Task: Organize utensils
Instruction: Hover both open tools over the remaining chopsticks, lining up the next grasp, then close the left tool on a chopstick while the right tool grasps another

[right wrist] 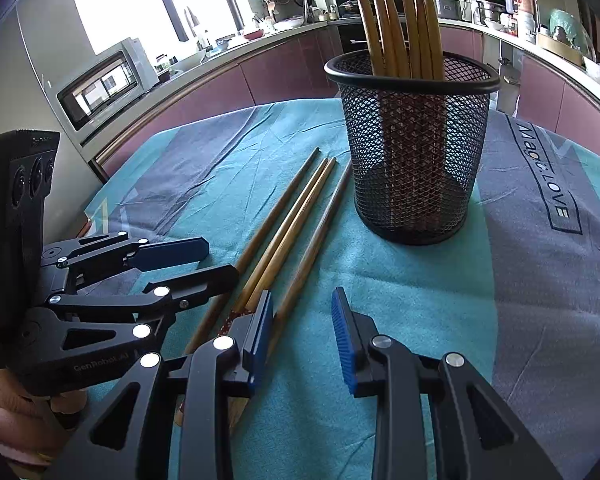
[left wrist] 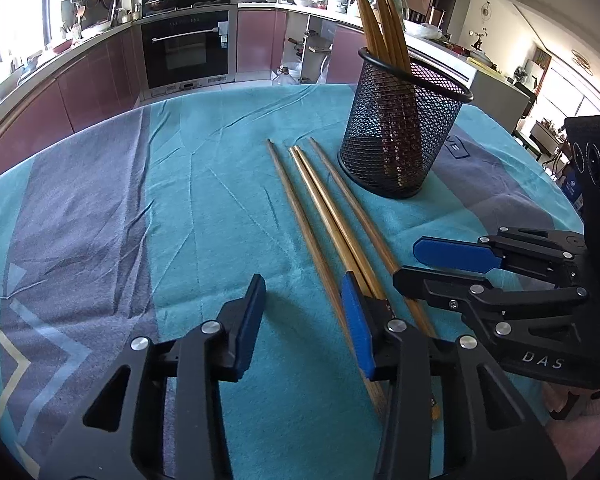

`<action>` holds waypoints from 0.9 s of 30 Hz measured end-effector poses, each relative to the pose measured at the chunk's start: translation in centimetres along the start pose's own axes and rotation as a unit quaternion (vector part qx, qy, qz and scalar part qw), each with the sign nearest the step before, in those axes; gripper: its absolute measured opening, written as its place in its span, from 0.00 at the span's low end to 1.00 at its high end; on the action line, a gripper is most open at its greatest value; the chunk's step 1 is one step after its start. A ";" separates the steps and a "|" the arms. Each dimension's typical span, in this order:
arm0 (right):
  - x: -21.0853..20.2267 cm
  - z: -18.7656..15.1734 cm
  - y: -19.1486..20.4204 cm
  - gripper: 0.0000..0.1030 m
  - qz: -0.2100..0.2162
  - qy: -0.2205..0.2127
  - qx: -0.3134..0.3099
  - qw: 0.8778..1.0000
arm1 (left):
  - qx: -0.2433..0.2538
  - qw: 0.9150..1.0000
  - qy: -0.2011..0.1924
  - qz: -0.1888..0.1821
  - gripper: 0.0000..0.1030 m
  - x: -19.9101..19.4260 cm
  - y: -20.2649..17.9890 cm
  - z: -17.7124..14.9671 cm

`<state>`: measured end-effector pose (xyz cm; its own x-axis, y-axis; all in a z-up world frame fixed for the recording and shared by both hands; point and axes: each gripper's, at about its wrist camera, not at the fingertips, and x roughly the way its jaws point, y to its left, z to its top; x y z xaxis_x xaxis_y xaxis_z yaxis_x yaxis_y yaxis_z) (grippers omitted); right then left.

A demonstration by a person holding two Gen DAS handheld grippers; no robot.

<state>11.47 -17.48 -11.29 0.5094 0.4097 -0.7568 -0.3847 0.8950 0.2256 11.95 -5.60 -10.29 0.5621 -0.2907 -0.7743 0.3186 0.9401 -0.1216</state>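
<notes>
Several wooden chopsticks [left wrist: 324, 216] [right wrist: 296, 216] lie side by side on the teal cloth, pointing at a black mesh holder [left wrist: 400, 136] [right wrist: 416, 160]. More chopsticks [left wrist: 380, 20] [right wrist: 400, 20] stand upright in the holder. My left gripper [left wrist: 302, 284] [right wrist: 220, 258] is open over their near ends. The leftmost chopstick runs along its right pad and nothing is pinched. My right gripper [right wrist: 302, 294] [left wrist: 406, 262] is open too. The rightmost chopstick lies on the cloth in the gap between its pads, close to the left one and unpressed.
The teal and grey tablecloth [left wrist: 160, 200] [right wrist: 420, 300] covers the table, whose far edge lies just behind the holder. Beyond it are kitchen cabinets and an oven [left wrist: 188, 48]. A hand [right wrist: 4, 420] holds the left gripper's handle.
</notes>
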 end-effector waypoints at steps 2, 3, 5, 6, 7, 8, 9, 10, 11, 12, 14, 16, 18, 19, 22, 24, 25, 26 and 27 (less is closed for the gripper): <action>0.1 0.1 0.0 0.27 -0.001 0.000 -0.001 1.000 | -0.001 1.000 0.003 0.002 0.33 0.1 0.1 0.1; 0.1 0.2 -0.1 0.27 -0.003 0.000 -0.002 1.000 | -0.002 1.000 0.004 0.001 0.34 0.2 0.2 0.2; 0.3 0.4 0.0 0.27 -0.005 -0.001 -0.001 1.000 | -0.004 1.000 0.005 0.002 0.35 0.3 0.2 0.4; 0.4 0.5 0.0 0.26 -0.007 -0.001 -0.003 1.000 | -0.004 1.000 0.005 0.004 0.35 0.4 0.2 0.5; 0.5 0.7 0.0 0.27 -0.009 -0.002 -0.004 1.000 | -0.003 1.000 0.005 0.006 0.35 0.4 0.1 0.7; 0.7 0.9 0.0 0.27 -0.010 -0.002 -0.004 1.000 | -0.003 1.000 0.004 0.006 0.35 0.6 0.2 1.0; 0.9 1.1 0.0 0.27 -0.011 -0.003 -0.003 1.000 | -0.005 1.000 0.005 0.006 0.35 0.8 0.2 1.2; 1.1 1.3 0.0 0.26 -0.013 -0.003 -0.004 1.000 | -0.007 1.000 0.006 0.007 0.35 1.0 0.3 1.4; 1.3 1.5 0.0 0.26 -0.015 -0.004 -0.004 1.000 | -0.007 1.000 0.006 0.007 0.35 1.2 0.4 1.6; 1.5 1.8 -0.1 0.26 -0.017 -0.005 -0.003 1.000 | -0.008 1.000 0.006 0.008 0.34 1.3 0.4 1.9; 1.9 2.2 -0.1 0.26 -0.019 -0.006 -0.002 1.000 | -0.008 1.000 0.007 0.009 0.34 1.7 0.6 2.3; 2.2 2.5 -0.3 0.25 -0.021 -0.006 -0.001 1.000 | -0.010 1.000 0.009 0.009 0.32 2.1 0.8 2.7; 2.5 2.9 -0.2 0.25 -0.024 -0.007 0.000 1.000 | -0.008 1.000 0.010 0.010 0.28 2.5 0.7 3.0; 2.7 3.0 -0.2 0.25 -0.025 -0.007 0.000 1.000 | -0.008 1.000 0.011 0.010 0.26 2.6 0.7 3.2; 3.1 3.4 0.0 0.22 -0.030 -0.007 0.000 1.000 | -0.008 1.000 0.011 0.011 0.23 2.9 0.6 3.5; 3.4 3.6 0.0 0.21 -0.033 -0.007 0.001 0.999 | -0.012 1.000 0.011 0.011 0.21 3.0 0.7 3.6; 3.5 3.8 0.0 0.20 -0.032 -0.007 0.004 0.999 | -0.014 1.000 0.011 0.011 0.20 3.0 0.7 3.7; 3.7 3.9 0.0 0.18 -0.033 -0.007 0.005 0.999 | -0.014 1.000 0.010 0.012 0.18 3.0 0.7 3.7; 3.8 4.0 0.0 0.16 -0.033 -0.008 0.007 0.999 | -0.015 1.000 0.011 0.010 0.16 3.0 0.6 3.7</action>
<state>16.42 -15.26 -11.71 0.5451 0.3522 -0.7608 -0.3388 0.9226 0.1844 16.67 -6.53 -10.41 0.5521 -0.2675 -0.7897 0.2845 0.9507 -0.1232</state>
